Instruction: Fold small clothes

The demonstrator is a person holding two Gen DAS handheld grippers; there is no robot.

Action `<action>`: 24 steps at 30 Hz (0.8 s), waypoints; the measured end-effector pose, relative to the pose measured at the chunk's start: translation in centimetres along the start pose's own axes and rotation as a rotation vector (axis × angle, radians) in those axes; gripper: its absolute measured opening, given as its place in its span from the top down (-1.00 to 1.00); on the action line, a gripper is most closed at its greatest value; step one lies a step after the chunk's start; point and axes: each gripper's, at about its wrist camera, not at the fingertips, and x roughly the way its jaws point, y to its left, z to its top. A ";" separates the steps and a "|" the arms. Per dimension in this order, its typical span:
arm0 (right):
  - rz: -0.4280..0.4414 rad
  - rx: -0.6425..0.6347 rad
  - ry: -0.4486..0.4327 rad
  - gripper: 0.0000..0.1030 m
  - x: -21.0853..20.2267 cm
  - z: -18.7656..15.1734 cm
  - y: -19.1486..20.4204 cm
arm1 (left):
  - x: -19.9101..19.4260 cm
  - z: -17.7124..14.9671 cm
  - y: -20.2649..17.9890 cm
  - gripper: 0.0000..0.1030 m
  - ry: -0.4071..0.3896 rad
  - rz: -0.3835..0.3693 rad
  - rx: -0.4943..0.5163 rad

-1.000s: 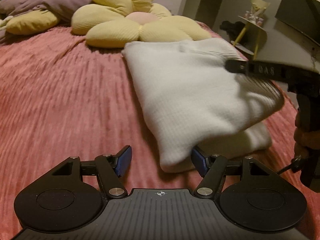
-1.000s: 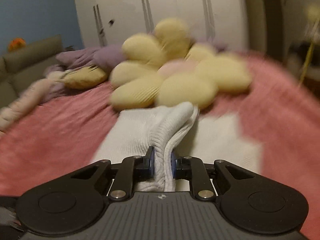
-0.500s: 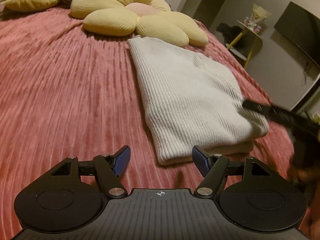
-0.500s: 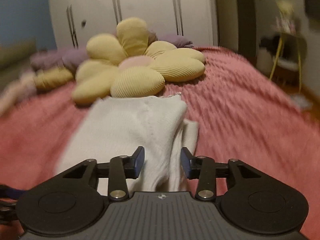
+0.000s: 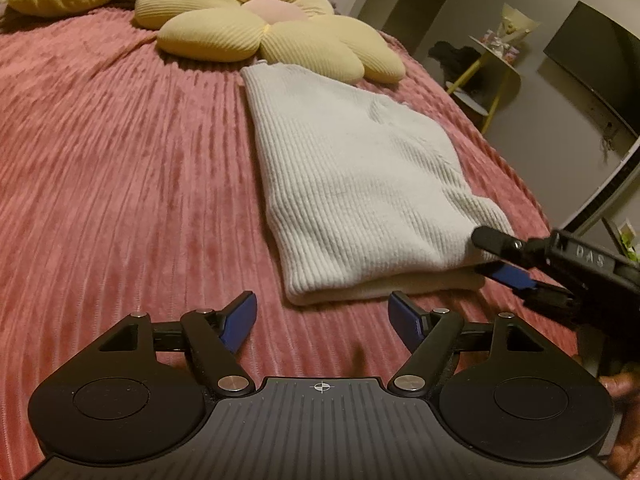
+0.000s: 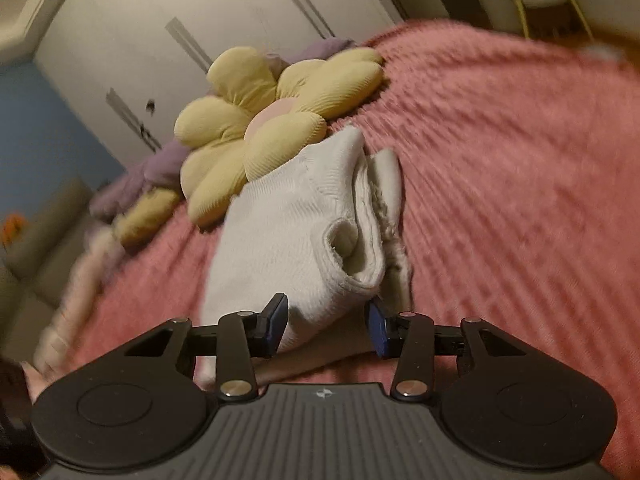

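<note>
Folded white garment (image 5: 356,184) lies on pink bedspread (image 5: 120,184); left gripper (image 5: 322,316) and right gripper (image 6: 326,322) spread, empty, at its edges.

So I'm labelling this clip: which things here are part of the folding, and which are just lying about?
Part of the job:
- white knit garment, folded on the bedspread
- left gripper, jaws open
- right gripper, jaws open at the garment's edge

Lying about:
- yellow flower cushion
- pink bedspread
- side table
- wall screen
</note>
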 end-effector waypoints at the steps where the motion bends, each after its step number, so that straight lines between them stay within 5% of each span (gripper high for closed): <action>1: 0.019 0.048 0.002 0.17 0.3 0.0 -0.5 | 0.1 0.1 0.0 -0.52 0.000 0.001 -0.007; 4: 0.062 0.181 0.022 0.28 1.9 0.1 -1.8 | 0.2 0.4 0.1 -0.53 0.001 -0.014 -0.032; 5: 0.058 0.188 0.036 0.47 2.5 0.0 -1.9 | 0.3 0.5 0.1 -0.53 0.002 -0.021 -0.038; 6: 0.035 0.176 0.054 0.67 3.1 -0.1 -1.7 | 0.3 0.7 0.1 -0.53 0.004 -0.026 -0.040; 9: -0.038 0.052 0.042 0.83 3.3 -0.4 0.0 | 0.3 1.3 0.2 -0.53 -0.004 -0.022 -0.033; 12: -0.024 -0.001 0.000 0.85 1.9 -0.5 1.5 | 0.4 2.0 0.5 -0.54 -0.014 -0.014 -0.034; 16: 0.110 0.254 0.039 0.85 1.6 -0.9 -1.8 | 0.9 2.9 0.6 -0.65 -0.008 -0.021 -0.036; 18: -0.032 0.146 0.053 0.84 2.0 -1.1 -2.1 | 1.3 3.2 0.6 -0.68 -0.004 -0.026 -0.025; 20: -0.051 0.041 0.051 0.84 1.8 -1.3 -1.6 | 1.8 3.7 0.7 -0.70 -0.002 -0.014 -0.014; 24: -0.068 -0.083 -0.002 0.45 -0.6 -0.4 0.1 | 2.6 4.6 1.4 -0.71 -0.003 -0.031 -0.051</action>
